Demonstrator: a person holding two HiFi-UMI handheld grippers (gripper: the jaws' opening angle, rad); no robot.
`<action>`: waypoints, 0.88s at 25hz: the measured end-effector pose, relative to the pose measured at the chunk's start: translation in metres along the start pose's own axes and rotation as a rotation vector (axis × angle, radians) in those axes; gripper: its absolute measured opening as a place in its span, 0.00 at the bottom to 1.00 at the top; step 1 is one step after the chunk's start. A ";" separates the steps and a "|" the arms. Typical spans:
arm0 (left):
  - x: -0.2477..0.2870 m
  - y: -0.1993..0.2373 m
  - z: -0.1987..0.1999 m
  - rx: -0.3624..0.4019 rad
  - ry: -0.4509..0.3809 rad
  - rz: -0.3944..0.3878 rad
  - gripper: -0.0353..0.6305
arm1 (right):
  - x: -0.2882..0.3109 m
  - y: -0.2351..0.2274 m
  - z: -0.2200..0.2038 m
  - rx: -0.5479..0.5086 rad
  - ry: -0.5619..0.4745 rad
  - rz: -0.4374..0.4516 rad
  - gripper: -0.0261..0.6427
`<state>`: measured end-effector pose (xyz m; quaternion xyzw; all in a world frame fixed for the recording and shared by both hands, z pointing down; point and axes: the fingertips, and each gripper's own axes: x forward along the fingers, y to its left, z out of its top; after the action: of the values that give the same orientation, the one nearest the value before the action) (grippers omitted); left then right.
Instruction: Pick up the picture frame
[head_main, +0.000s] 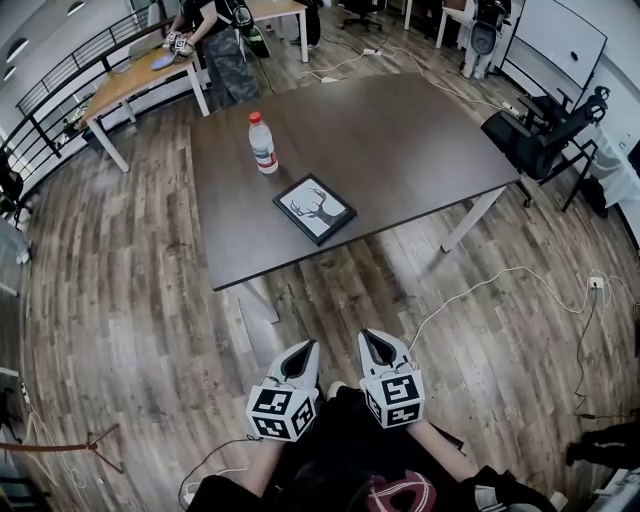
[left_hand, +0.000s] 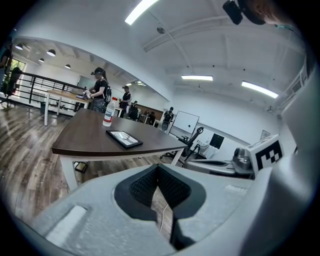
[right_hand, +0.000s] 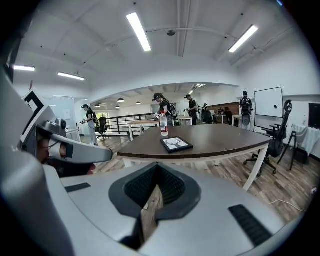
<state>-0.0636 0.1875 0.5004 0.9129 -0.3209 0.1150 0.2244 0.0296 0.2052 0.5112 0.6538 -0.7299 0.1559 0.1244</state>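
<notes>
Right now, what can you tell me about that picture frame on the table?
The picture frame is rectangular, a thin black border around a pale print of a dark antlered deer. It lies flat, face up, askew, close to the front edge of the dark brown table. Only the table touches it.

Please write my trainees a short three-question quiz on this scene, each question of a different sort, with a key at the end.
1. True or false: the picture frame lies flat on the dark table, and neither gripper touches it.
2. What stands on the table beyond the frame, as the head view shows it? A. a water bottle B. a mug C. a laptop
3. Fill the gap: the left gripper and the right gripper are short of the table's near edge, each with its jaws ____ and nothing between them.

Key: 1 true; 2 A; 3 shut.
</notes>
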 end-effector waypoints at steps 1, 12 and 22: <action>0.002 0.002 0.000 -0.001 0.002 -0.002 0.07 | 0.003 0.001 0.000 0.000 0.003 0.002 0.05; 0.029 0.037 0.020 -0.010 0.039 -0.030 0.07 | 0.039 -0.009 0.011 0.029 0.028 -0.037 0.05; 0.075 0.087 0.055 0.006 0.073 -0.091 0.07 | 0.105 -0.016 0.031 0.050 0.054 -0.076 0.05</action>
<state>-0.0581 0.0605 0.5081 0.9225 -0.2704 0.1389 0.2380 0.0342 0.0957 0.5241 0.6795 -0.6968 0.1867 0.1337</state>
